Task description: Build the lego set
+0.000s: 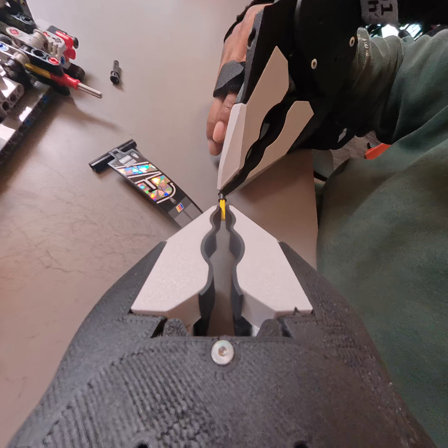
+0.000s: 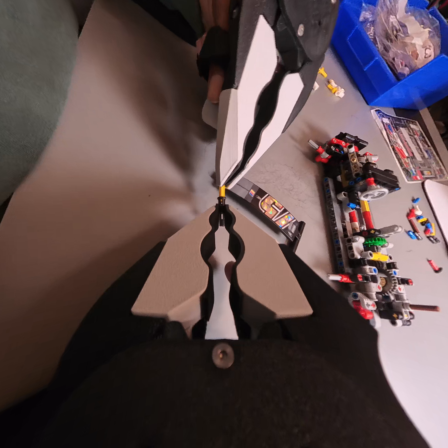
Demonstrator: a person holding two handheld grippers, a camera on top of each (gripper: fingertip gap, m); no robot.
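Left gripper (image 1: 222, 208) pressed together at the tips, pinching a small yellow pin (image 1: 222, 213); pin stands out from between the fingertips, pointing forward. Right gripper (image 2: 221, 211) likewise closed at the tips, pinching a short black pin (image 2: 221, 213) upright between them. The two grippers meet tip to tip above the table: in the right wrist view the black pin's collared end touches the yellow pin's free end, the two in line. In the left wrist view the right gripper comes down from above, a hand (image 1: 230, 80) with a black strap behind it, a green sleeve (image 1: 388, 194) beyond. Just past the joined tips, on the table (image 1: 72, 242), lies a black curved panel (image 2: 271, 211) with holographic sticker patches, flat. Farther to the right of the right gripper, a long partly built lego chassis (image 2: 363, 242) with gears, red and yellow axles, and grey beams. Loose small parts (image 2: 421, 223) lie beyond it. A lone dark pin (image 1: 115, 72) lies apart near the chassis in the left wrist view. Farthest off: instruction booklet (image 2: 407, 145), small yellow and white pieces (image 2: 332, 84), blue bin (image 2: 388, 68) holding clear bags.
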